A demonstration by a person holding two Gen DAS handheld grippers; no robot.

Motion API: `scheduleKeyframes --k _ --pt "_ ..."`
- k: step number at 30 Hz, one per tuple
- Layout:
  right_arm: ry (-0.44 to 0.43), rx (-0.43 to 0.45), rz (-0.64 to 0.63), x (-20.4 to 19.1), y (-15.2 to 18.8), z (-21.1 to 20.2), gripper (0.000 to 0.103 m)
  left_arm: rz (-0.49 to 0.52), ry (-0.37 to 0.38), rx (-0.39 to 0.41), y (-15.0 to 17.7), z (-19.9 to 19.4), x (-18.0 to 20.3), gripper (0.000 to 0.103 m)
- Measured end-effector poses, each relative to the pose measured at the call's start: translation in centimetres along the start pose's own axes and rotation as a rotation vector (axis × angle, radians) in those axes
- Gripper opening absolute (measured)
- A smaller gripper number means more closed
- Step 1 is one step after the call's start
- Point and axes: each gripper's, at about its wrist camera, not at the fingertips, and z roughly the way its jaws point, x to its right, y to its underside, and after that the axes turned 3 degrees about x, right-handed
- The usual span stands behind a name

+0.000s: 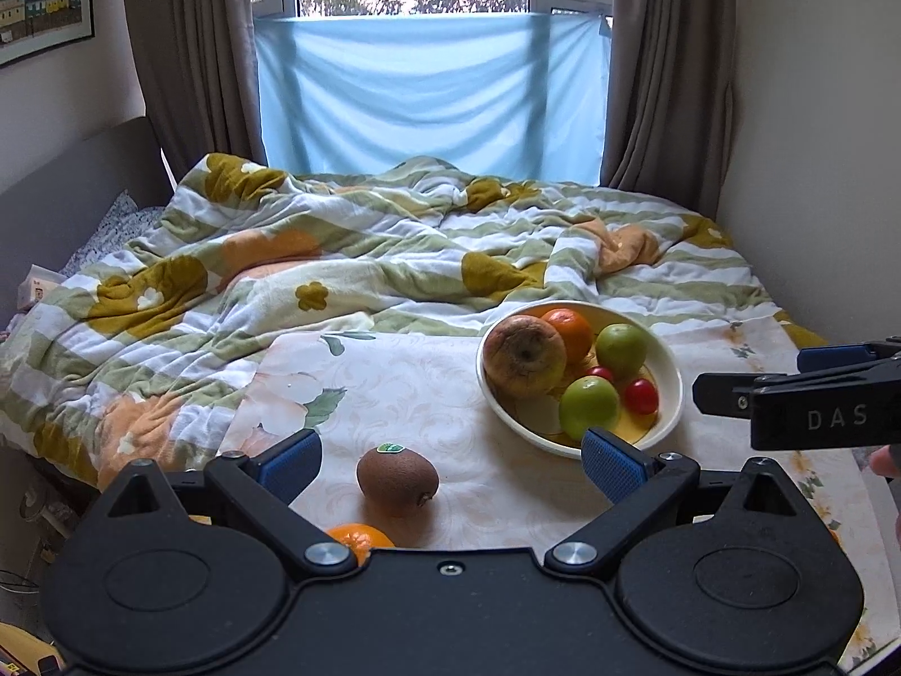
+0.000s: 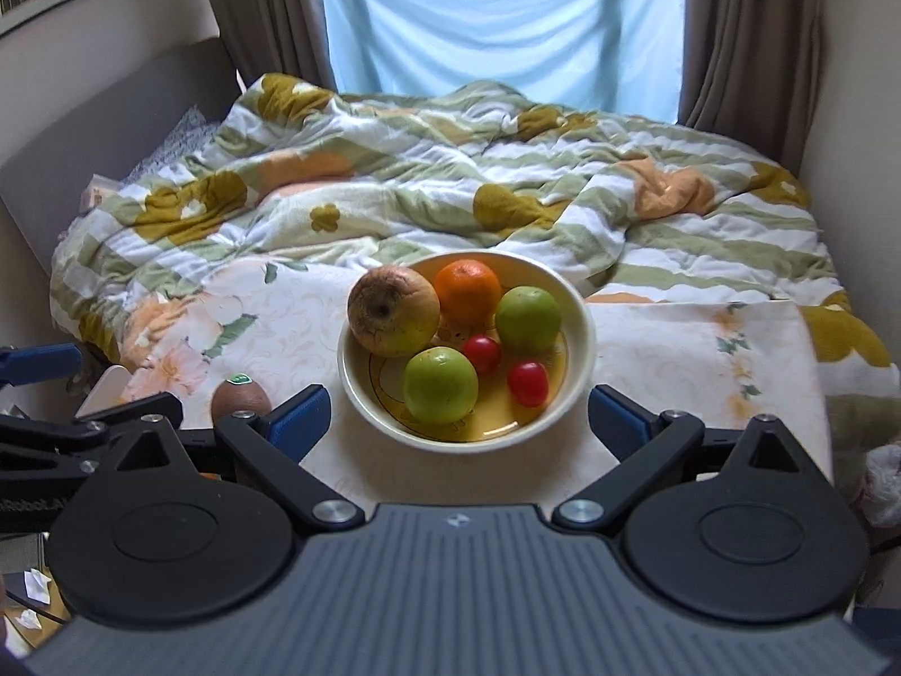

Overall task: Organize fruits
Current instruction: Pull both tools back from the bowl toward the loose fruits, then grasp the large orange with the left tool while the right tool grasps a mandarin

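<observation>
Both grippers' jaws spread, right gripper (image 1: 788,400) marked "DAS", kiwi (image 1: 397,480) bearing 1 green sticker.

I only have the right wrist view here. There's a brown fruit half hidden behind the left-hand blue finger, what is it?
Observer: A kiwi with a green sticker, lying whole on the floral cloth, outside the bowl.
Operator: Any other fruit loose on the cloth?
Observer: Yes, an orange just nearer than the kiwi, partly hidden under the left gripper body.
Operator: Is that gripper holding anything?
Observer: No. Its jaws stand wide open, and the kiwi lies between and just short of the blue pads, untouched.
</observation>
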Motion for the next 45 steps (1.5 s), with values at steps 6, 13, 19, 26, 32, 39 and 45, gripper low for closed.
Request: scheduleKeyframes --k 6,13,19,26,32,39,45 --pt "0.011 0.034 0.016 0.4 0.9 -3.9 0.103 -0.009 -0.016 0.023 1.1 -2.5 0.3 0.101" --pt "0.057 0.010 0.022 1.5 3.5 -6.1 0.103 0.002 -0.024 0.026 2.8 -3.4 -0.2 0.103" --pt "0.112 -0.022 0.048 2.4 6.8 -6.5 0.103 0.054 -0.037 -0.023 5.0 -1.8 -1.3 0.103" --pt "0.191 -0.046 0.127 3.8 10.6 -5.7 0.103 0.033 -0.014 -0.087 7.1 1.7 -4.3 0.103" --pt "0.263 -0.070 0.168 5.1 12.7 -4.0 0.103 0.025 -0.012 -0.124 8.3 5.0 -5.9 0.103" --pt "0.308 -0.090 0.212 6.9 14.4 -1.9 0.103 0.019 -0.008 -0.154 8.6 7.9 -6.8 0.093" --pt "0.321 -0.102 0.225 7.5 15.0 -0.6 0.103 0.017 0.021 -0.181 8.9 9.3 -6.9 0.085"
